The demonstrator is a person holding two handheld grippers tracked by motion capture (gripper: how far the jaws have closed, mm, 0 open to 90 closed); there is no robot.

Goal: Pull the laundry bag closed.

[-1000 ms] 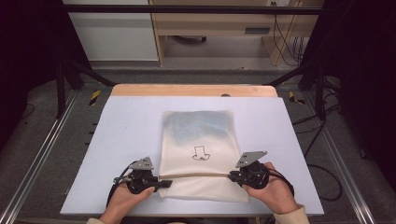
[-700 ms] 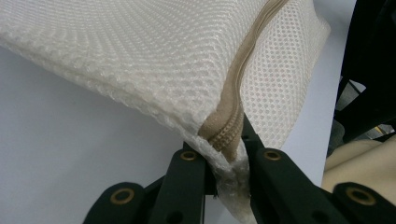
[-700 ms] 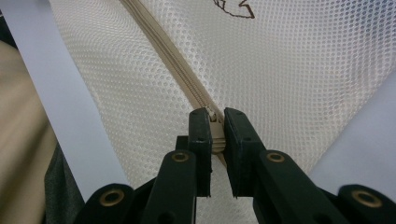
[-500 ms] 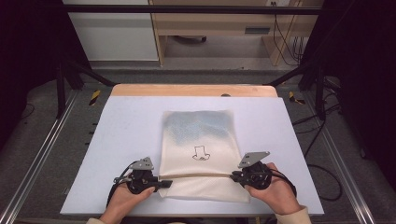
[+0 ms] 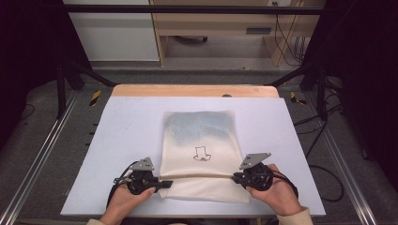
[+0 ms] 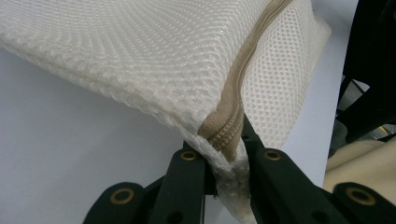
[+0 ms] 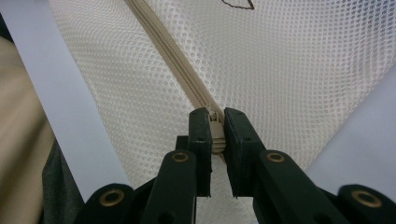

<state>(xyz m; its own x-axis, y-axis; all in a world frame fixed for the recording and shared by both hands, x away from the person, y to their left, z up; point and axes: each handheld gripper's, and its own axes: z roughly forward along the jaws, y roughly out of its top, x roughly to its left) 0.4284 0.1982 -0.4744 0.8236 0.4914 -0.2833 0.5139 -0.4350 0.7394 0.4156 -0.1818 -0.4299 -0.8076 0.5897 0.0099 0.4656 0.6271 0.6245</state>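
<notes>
mesh bag (image 5: 202, 154), cream-coloured with a small outline drawing (image 5: 202, 153) on its top face, is lying flat on the white table (image 5: 122, 140), nearer the person's edge than the far one. a beige zipper (image 5: 199, 176) is running across the bag close to its near end, from one side to the other. the left gripper (image 5: 165, 183) is pinching the bag's left edge right at the zipper's end; in the left gripper view its jaws are sitting narrow, with the mesh corner and the zipper tape (image 6: 229, 135) bunched between them. the right gripper (image 5: 236, 177) is clamping the opposite end of the zipper (image 7: 187, 79), jaws nearly together on what looks like the slider (image 7: 215, 126). each hand is wrapping its gripper from below, the left hand (image 5: 124, 201) and the right hand (image 5: 279, 192) resting at the table's near edge. something bluish is showing faintly through the bag's far half.
</notes>
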